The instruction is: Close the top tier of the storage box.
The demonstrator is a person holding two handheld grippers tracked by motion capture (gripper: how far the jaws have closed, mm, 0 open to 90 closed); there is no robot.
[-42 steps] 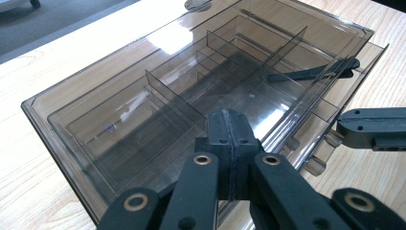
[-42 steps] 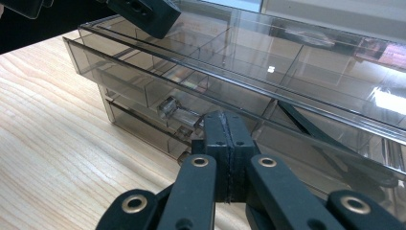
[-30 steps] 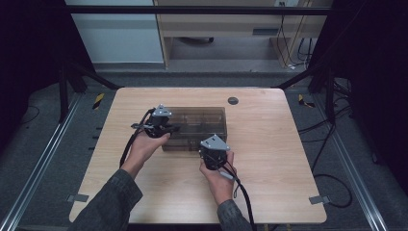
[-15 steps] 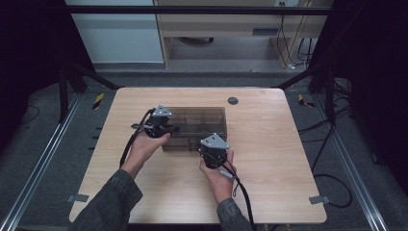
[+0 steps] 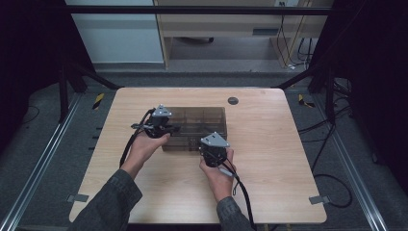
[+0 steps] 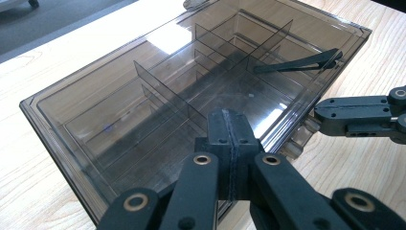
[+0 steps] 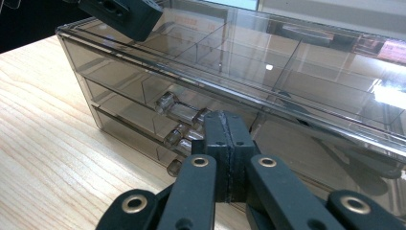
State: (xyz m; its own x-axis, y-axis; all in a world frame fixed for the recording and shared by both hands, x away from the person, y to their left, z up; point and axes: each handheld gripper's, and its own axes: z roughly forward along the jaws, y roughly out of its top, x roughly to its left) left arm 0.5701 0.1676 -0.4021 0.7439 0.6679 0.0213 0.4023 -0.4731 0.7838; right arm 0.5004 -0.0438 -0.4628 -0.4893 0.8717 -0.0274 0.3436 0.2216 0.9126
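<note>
Right gripper view puts my closed, empty right gripper (image 7: 226, 125) before the drawer handles (image 7: 178, 108); left gripper (image 6: 229, 125), closed, rests over the organizer (image 5: 195, 127); every drawer still shut.

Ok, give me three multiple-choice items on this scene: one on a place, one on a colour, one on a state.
1. Where do the right tongs point?
A. at the drawer handles
B. at the table's edge
C. at the floor

2. What colour is the drawer box?
A. white
B. smoky clear
C. red

3. How do the left tongs stand?
A. wide open
B. shut
C. closed on a pen

Key: 1 A, the clear handles lie just ahead of them; 2 B, its dividers show through; 3 B, the jaws meet with nothing between.
</note>
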